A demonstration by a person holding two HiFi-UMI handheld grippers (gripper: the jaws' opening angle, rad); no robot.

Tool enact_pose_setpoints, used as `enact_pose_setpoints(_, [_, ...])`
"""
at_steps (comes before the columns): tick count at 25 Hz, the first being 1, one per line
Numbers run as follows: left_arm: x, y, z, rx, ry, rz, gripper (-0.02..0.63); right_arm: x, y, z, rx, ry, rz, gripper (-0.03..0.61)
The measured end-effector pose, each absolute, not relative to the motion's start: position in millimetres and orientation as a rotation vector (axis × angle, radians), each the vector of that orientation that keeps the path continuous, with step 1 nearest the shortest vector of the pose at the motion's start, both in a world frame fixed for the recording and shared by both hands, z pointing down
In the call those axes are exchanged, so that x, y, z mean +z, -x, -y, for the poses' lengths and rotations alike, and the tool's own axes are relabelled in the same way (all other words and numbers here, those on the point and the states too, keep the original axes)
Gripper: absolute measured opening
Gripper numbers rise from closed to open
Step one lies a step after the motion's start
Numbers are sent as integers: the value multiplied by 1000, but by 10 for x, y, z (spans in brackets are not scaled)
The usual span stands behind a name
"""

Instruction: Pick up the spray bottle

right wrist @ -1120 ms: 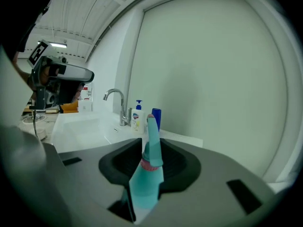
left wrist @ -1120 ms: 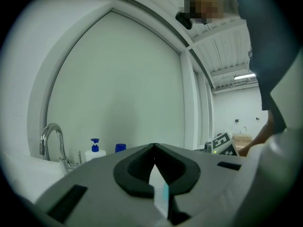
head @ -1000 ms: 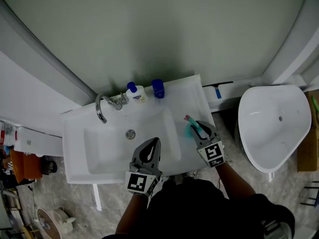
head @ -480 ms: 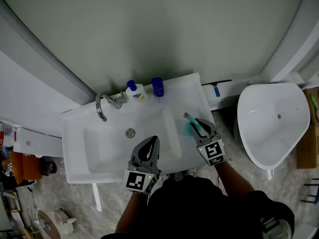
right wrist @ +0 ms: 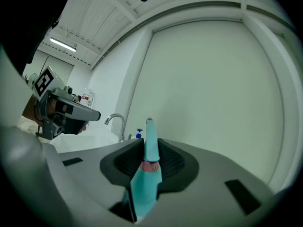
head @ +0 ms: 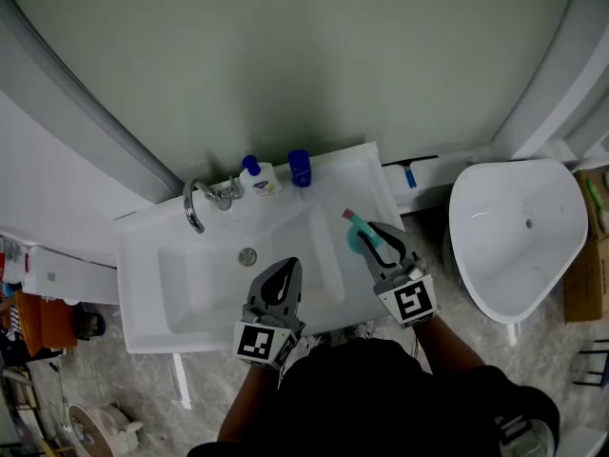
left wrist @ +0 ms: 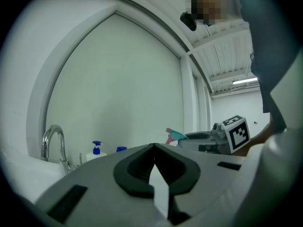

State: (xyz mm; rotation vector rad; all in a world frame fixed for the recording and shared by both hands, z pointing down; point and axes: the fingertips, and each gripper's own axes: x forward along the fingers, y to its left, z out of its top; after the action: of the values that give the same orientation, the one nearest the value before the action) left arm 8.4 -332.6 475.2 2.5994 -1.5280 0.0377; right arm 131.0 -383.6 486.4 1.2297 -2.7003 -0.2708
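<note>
While over right side of sink (head: pixel 143 293), clamps right gripper (head: pixel 373 241) on spray bottle (right wrist: pixel 144 188). Holds left gripper (head: pixel 285 272) closed, empty.

Right gripper (head: pixel 370 235) has risen; spray bottle (head: pixel 353 240) lifted clear of sink (head: pixel 373 174)

**A:** Between the right gripper's (right wrist: pixel 150 144) fingers we log the spray bottle (right wrist: pixel 142 186): smooth teal plastic with a faint sheen and a pink collar. The pads (right wrist: pixel 124 162) are black, ribbed and rubbery-looking. The shell around them is matt grey plastic.

**B:** Agreed. On the left gripper (left wrist: pixel 154 146) we read the same matt grey shell and black pads. Beyond its fingertips, the tap (left wrist: pixel 53 143) is polished metal, mirror-bright. Below both sets of fingers, the basin (head: pixel 181 288) is glossy white and looks ceramic; we can't confirm. The wall (head: pixel 285 55) ahead of the fingers is matt and even. The floor (head: pixel 214 379) behind them is mottled and stone-like.
</note>
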Motion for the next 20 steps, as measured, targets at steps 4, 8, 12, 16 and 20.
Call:
enact_pose_setpoints(4, [4641, -82, 3361, 11, -2628, 1529, -3, 4447, -1247, 3752, -360, -1254, 2750, 89])
enact_pose_setpoints(8, [4506, -67, 3380, 5, -2669, 1560, -3, 4061, -1208, 3667, -381, -1314, 2830, 87])
enact_pose_setpoints(12, [4357, -28, 3406, -23, -2693, 1590, -3, 3732, -1182, 3584, -430, -1344, 2878, 87])
enact_pose_setpoints(16, [4245, 21, 3396, -63, -2702, 1610, -3, 3466, -1168, 3482, -500, -1354, 2914, 87])
enact_pose_setpoints(20, [4220, 97, 3410, -67, -2685, 1631, -3, 3302, -1167, 3441, -573, -1360, 2924, 87])
